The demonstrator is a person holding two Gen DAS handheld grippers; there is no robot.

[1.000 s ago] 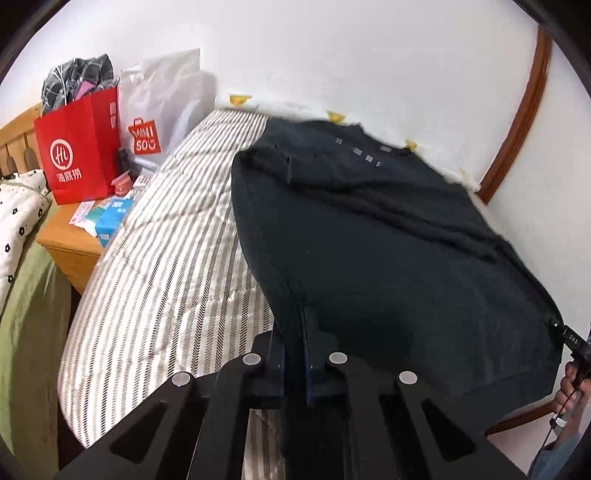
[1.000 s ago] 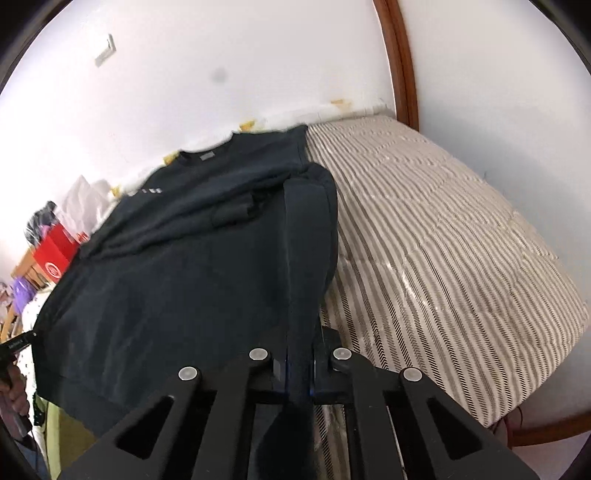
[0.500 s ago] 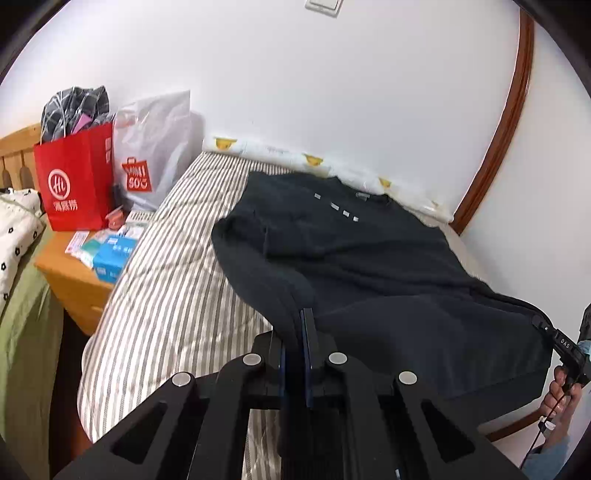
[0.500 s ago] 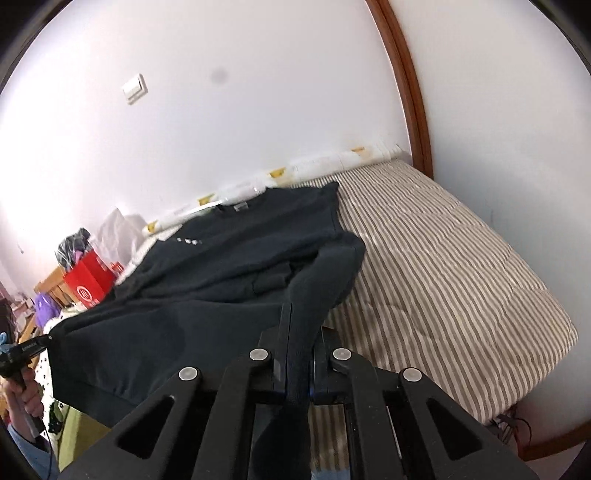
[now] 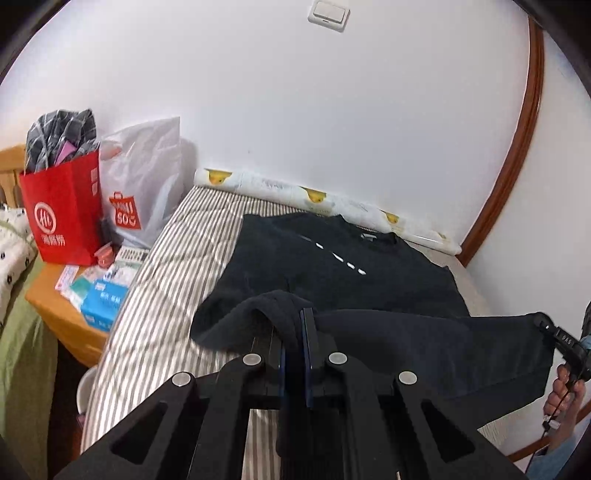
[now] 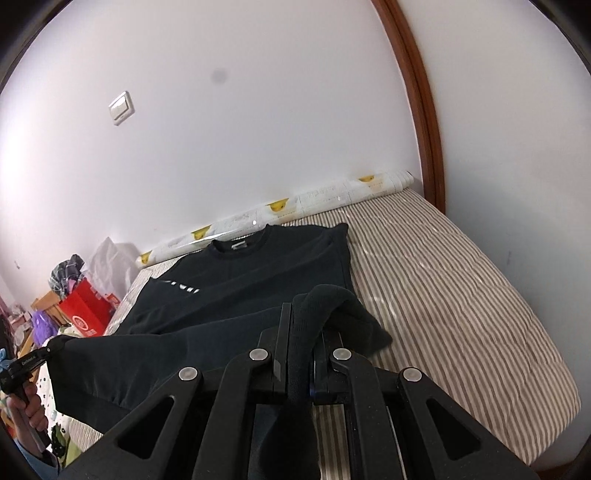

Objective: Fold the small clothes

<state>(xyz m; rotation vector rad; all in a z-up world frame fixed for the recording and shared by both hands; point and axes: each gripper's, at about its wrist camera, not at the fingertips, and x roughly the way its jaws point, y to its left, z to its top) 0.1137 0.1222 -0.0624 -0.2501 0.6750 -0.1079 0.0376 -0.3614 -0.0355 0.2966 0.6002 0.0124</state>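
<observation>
Left gripper [image 5: 295, 325]: jaws pressed together, pinching a fold of the dark sweater [image 5: 332, 273] at its lower hem corner. The pinched cloth bunches over the fingertips and drapes off to the left.

Right gripper [image 6: 297, 317]: jaws pressed together, pinching the opposite hem corner of the same sweater [image 6: 240, 280]. A thick roll of cloth passes between the fingers and arches over to the right.

Between the two grippers the hem hangs taut and lifted off the bed [image 5: 166, 280]. Each gripper appears in the other's view at the frame edge, held by a hand [image 5: 565, 391], with a corner of the hem at its tip.

The upper part of the sweater lies flat on the striped bed [image 6: 443, 288], collar toward the wall, with a row of small white marks on the chest.

Beyond the collar, a white roll [image 5: 332, 199] with yellow prints lies along the wall at the bed's far edge.

Left of the bed stands a wooden nightstand [image 5: 59, 306] bearing boxes, a red bag [image 5: 62, 218] and a white bag [image 5: 147, 184].

A light switch [image 5: 328, 14] is mounted on the wall above.
</observation>
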